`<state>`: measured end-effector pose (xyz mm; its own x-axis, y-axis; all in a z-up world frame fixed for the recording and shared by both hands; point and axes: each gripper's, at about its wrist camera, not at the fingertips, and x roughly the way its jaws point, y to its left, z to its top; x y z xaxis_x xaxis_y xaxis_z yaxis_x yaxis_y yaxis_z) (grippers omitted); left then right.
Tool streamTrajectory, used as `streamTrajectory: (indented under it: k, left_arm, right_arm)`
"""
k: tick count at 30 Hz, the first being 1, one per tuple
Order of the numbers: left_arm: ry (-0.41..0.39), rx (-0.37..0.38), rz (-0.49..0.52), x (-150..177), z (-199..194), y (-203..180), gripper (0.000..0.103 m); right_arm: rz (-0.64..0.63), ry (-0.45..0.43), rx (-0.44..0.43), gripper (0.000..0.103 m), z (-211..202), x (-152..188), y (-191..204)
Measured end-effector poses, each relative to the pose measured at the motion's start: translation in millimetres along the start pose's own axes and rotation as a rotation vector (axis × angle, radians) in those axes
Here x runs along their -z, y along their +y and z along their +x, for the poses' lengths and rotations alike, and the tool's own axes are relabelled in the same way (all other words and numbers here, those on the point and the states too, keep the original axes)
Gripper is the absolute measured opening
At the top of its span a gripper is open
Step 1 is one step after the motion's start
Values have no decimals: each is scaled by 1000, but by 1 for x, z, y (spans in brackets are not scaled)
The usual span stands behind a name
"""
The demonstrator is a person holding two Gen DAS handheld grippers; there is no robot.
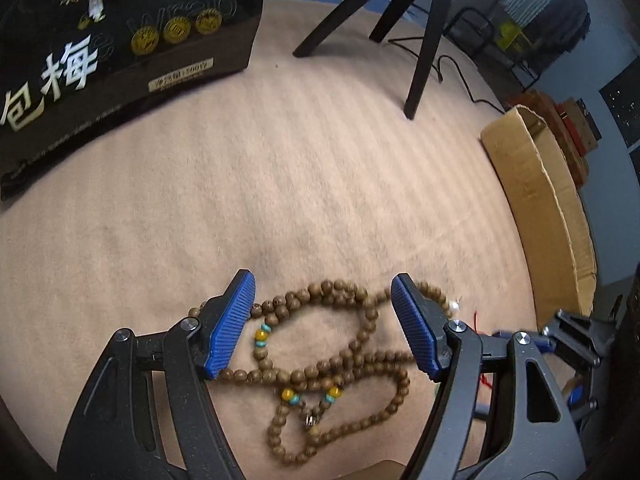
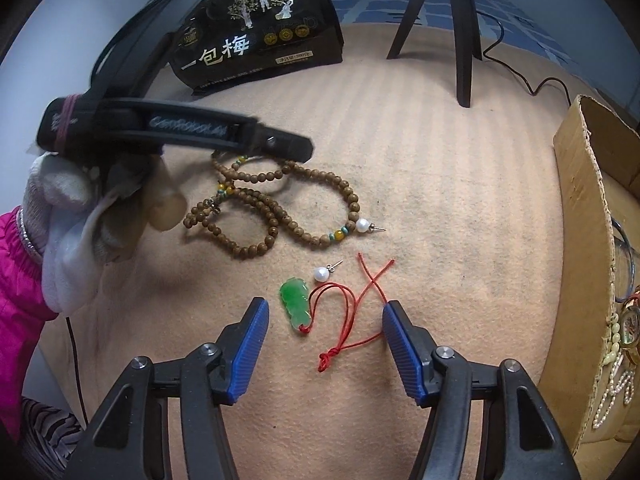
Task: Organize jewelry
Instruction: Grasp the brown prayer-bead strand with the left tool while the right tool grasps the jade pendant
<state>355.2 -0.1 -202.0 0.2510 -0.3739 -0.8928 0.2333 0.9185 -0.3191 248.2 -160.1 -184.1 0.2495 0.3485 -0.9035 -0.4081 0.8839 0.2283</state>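
Observation:
A long brown wooden bead necklace (image 1: 320,360) with yellow and turquoise beads lies coiled on the tan cloth. My left gripper (image 1: 324,300) is open and straddles its far loops, just above them. The necklace also shows in the right wrist view (image 2: 280,200), where the left gripper (image 2: 296,148) hovers over its far side. My right gripper (image 2: 324,320) is open, its jaws on either side of a green jade pendant (image 2: 295,304) on a red cord (image 2: 352,300). Two pearl stud earrings (image 2: 322,273) (image 2: 363,225) lie beyond it.
A cardboard box (image 2: 580,240) at the right holds bracelets and a pearl strand (image 2: 616,376); it also shows in the left wrist view (image 1: 532,200). A black snack bag (image 2: 260,44) and black tripod legs (image 2: 460,40) stand at the back.

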Motion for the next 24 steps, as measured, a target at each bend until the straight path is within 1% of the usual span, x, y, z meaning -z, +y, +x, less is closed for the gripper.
streamTrajectory:
  k: [6, 11, 13, 17, 21, 24]
  left_arm:
    - [31, 3, 38, 28, -9, -2, 73]
    - [44, -17, 91, 51, -18, -8, 73]
    - [44, -40, 120, 59, -19, -11, 73]
    - [31, -127, 228, 73, -16, -25, 73]
    - [10, -151, 222, 77, -18, -24, 73]
    - [-9, -173, 229, 76, -19, -24, 73]
  right_arm:
    - [2, -7, 6, 58, -5, 2, -3]
    - [7, -5, 4, 48, -7, 3, -7]
    - [-8, -1, 9, 46, -5, 3, -5]
    - [-66, 9, 27, 44, 1, 2, 5]
    - [-129, 16, 51, 42, 8, 0, 19]
    - [-148, 19, 63, 41, 12, -2, 24]
